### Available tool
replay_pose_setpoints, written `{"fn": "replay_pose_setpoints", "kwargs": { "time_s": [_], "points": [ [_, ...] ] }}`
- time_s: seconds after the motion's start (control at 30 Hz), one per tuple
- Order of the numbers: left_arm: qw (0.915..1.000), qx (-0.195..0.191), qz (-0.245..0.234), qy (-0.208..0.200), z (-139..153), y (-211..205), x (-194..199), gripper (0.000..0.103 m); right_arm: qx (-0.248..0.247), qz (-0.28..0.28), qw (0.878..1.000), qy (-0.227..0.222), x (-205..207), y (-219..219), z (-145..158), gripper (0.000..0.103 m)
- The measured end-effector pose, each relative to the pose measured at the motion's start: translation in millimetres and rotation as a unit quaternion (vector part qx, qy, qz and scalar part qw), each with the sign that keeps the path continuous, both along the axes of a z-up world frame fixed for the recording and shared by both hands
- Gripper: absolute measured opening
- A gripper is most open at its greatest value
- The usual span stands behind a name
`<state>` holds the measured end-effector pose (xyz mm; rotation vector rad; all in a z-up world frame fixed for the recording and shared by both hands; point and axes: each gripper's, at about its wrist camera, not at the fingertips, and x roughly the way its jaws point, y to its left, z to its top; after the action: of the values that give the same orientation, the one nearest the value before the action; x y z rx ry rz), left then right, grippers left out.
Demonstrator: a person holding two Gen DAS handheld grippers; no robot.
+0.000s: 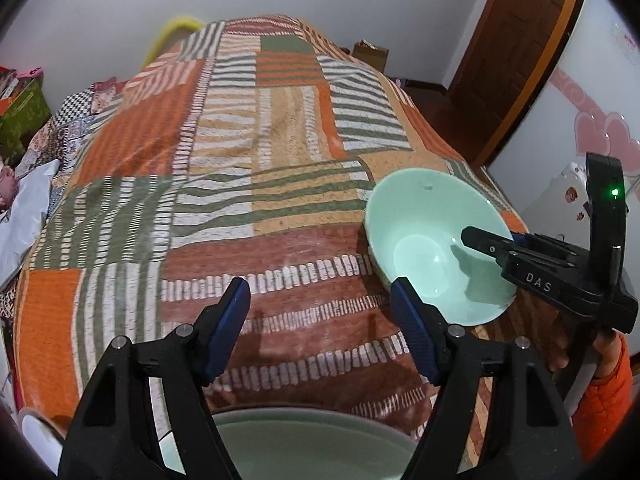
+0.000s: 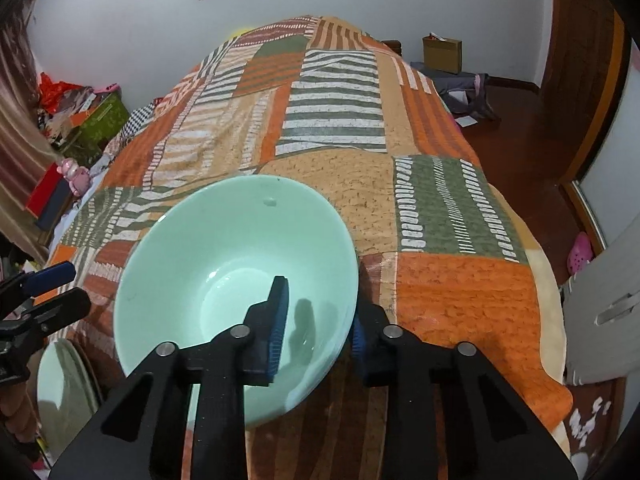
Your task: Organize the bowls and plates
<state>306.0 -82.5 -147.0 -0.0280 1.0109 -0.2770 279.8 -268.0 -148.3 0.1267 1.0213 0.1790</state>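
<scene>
A bed covered by a patchwork blanket [image 2: 332,168] in orange, tan, green and white stripes fills both wrist views.

The right gripper [image 2: 320,320] is clenched on the near wall of a mint-green bowl [image 2: 240,240]. Its left finger, with a ribbed blue pad, sits inside the bowl, and its right finger sits outside, so the rim runs between them. The bowl is round, so it has no long axis; its mouth faces up and is tipped slightly back toward the gripper, and the far rim lies ahead of the fingertips, up the bed. A small dark speck marks the far inner wall. Whether the bowl's base touches the blanket cannot be told.

In the left wrist view the same bowl [image 1: 424,240] lies ahead and to the right of the left gripper [image 1: 320,296], with the right gripper [image 1: 492,246] reaching in over its rim from the right. A hand in an orange sleeve [image 1: 604,404] holds that tool.

The left gripper is released: its two blue-padded fingers stand well apart with only blanket between them. Its right fingertip is just beside the bowl's near outer wall; whether they touch cannot be told. Directly below and behind its fingers, at the bottom edge of the view, lies a pale green plate [image 1: 304,444], mouth up, partly hidden by the gripper's black frame. In the right wrist view this plate [image 2: 64,392] appears to the lower left of the right gripper, beneath the left gripper [image 2: 60,288].
</scene>
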Motion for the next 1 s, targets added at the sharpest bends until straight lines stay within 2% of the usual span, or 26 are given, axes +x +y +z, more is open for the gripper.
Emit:
{"fn": "replay_pose_setpoints", "kwargs": {
  "time_s": [0.27, 0.47, 0.63, 0.77, 1.0],
  "points": [
    [0.9996, -0.001, -0.008, 0.027, -18.0, -16.2, 14.7, 0.064, 0.015, 0.038, 0.999, 0.004, -4.6, 5.4, -0.4, 0.018],
    [0.9985, 0.0, -0.014, 0.052, -31.4, -24.0, 21.9, 0.043, 0.015, 0.052, 0.999, 0.004, -2.2, 10.8, -1.4, 0.018],
    [0.997, -0.023, -0.02, 0.07, -39.0, -29.1, 29.0, 0.022, 0.018, 0.052, 0.998, 0.003, -0.6, 12.7, -0.1, 0.018],
    [0.998, -0.009, -0.019, 0.06, -38.5, -34.3, 25.5, 0.022, 0.023, 0.047, 0.999, 0.001, -1.5, 13.2, 4.1, 0.018],
    [0.9988, -0.009, -0.016, 0.046, -22.9, -28.3, 10.3, 0.022, 0.024, 0.048, 0.998, -0.01, -9.6, 20.0, 17.2, 0.018]
  ]
}}
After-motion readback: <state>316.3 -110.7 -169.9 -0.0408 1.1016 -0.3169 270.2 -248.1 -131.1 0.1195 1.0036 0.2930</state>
